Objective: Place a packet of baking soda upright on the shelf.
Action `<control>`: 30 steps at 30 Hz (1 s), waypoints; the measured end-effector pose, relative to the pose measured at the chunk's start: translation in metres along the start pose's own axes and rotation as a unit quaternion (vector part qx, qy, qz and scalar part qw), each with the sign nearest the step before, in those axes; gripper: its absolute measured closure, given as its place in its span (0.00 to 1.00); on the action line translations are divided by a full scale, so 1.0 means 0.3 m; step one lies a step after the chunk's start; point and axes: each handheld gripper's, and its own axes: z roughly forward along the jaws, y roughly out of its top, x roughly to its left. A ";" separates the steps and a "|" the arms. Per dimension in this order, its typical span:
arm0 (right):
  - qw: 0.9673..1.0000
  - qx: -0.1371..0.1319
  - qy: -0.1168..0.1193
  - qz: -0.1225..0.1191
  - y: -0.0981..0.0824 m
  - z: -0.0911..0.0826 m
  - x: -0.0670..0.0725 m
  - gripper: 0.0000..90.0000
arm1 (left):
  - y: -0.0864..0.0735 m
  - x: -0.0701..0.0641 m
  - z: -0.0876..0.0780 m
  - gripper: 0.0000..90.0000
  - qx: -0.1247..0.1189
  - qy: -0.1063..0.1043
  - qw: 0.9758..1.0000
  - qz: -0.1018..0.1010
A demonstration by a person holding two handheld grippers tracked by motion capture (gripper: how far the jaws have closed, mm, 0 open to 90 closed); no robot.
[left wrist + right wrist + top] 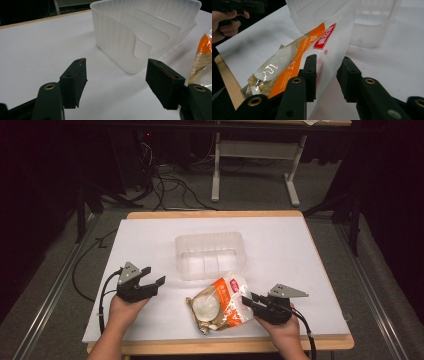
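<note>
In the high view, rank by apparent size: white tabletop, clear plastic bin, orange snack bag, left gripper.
1. White tabletop, by far the largest.
2. Clear plastic bin.
3. Orange snack bag, close to the bin, so that order is unsure.
4. Left gripper, smallest.
</note>
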 end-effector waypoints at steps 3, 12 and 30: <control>1.000 -0.008 0.008 -0.011 0.004 -0.005 0.011 0.82 | 0.000 0.000 0.001 0.37 0.001 0.001 1.000 0.001; 0.999 -0.002 0.016 -0.037 -0.001 0.011 0.064 0.73 | 0.000 -0.001 0.001 0.37 0.002 0.000 1.000 0.001; 0.994 -0.041 0.043 -0.089 0.050 -0.008 0.156 1.00 | 0.000 0.002 0.001 0.37 -0.001 0.000 1.000 -0.001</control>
